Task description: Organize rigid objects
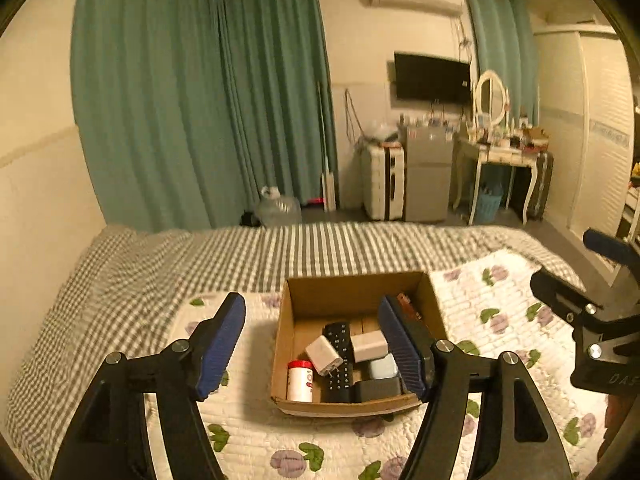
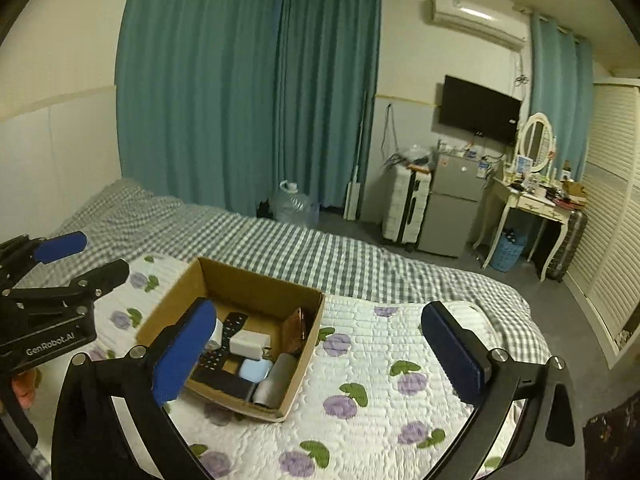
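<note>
An open cardboard box (image 1: 352,292) (image 2: 256,280) sits on the floral quilt (image 1: 256,412). It holds a black remote (image 1: 338,356), two white chargers (image 1: 323,354) (image 1: 369,345), a red-capped white bottle (image 1: 300,380), a light blue case (image 2: 252,370), a black block (image 1: 376,390), a grey cylinder (image 2: 274,380) and a brown item (image 2: 298,330). My left gripper (image 1: 312,308) hovers open on the near side of the box, nothing between its blue pads. My right gripper (image 2: 320,312) stands wide open to the right of the box, also empty.
The quilt lies on a bed with a grey checked sheet (image 1: 160,264). Beyond the bed are teal curtains (image 1: 200,100), a water jug (image 1: 280,208), a white suitcase (image 1: 382,184), a small fridge (image 1: 426,176), a dressing table (image 1: 504,156) and a slatted wardrobe (image 2: 612,220).
</note>
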Tool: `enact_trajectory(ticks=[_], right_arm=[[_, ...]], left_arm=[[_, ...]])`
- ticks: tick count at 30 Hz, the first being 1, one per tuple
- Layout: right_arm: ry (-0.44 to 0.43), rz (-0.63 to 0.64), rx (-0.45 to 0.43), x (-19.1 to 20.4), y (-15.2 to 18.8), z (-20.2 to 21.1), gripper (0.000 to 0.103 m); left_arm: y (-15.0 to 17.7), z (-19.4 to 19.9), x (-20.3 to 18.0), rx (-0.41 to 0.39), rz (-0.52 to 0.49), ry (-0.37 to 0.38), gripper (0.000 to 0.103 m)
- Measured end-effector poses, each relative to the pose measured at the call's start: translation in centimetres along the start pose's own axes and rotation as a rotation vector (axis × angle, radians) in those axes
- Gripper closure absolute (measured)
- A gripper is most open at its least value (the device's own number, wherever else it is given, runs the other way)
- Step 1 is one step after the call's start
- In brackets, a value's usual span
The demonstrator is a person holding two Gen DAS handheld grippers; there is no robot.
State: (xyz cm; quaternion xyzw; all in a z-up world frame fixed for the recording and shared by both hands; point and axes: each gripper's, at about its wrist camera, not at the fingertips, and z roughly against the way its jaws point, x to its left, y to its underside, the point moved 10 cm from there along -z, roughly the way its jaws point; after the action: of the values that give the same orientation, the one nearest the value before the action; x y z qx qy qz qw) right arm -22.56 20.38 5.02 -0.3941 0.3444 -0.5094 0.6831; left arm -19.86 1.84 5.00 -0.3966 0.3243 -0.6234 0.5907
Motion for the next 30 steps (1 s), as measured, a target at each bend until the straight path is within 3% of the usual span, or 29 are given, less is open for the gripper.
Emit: enact_trajectory(ticks=[7, 11, 13, 16, 23, 30], right_arm=[[-0.023, -0.058, -0.017, 1.8, 1.8, 3.7, 0.000], [-0.051, -0.088, -0.079, 3.9, 3.2, 5.1, 0.000], [-0.031, -0.082, -0.114, 4.9, 4.0, 5.5, 0.000], [0.003, -0.074, -0.152, 6.2, 5.4, 5.6, 0.000], [0.041, -0.095, -0.100, 7.1, 8.4, 2.8, 0.000], [0.076, -0.071, -0.087, 7.1, 9.1, 1.8, 0.000]], left_arm=[[1.3, 3.9, 1.4, -0.103, -0.032, -0.020, 0.029], [3.9, 3.9, 2.4, -0.110, -0.007, -0.038, 0.029], [5.5, 3.5, 3.3, -0.107, 0.019, -0.068, 0.029], [7.5, 3.1, 4.1, -0.108, 0.068, -0.047, 0.029], [9.1, 1.9, 4.0, -0.090, 0.077, -0.004, 0.029], [10.2, 1.5, 3.8, -0.077, 0.071, 0.020, 0.029]])
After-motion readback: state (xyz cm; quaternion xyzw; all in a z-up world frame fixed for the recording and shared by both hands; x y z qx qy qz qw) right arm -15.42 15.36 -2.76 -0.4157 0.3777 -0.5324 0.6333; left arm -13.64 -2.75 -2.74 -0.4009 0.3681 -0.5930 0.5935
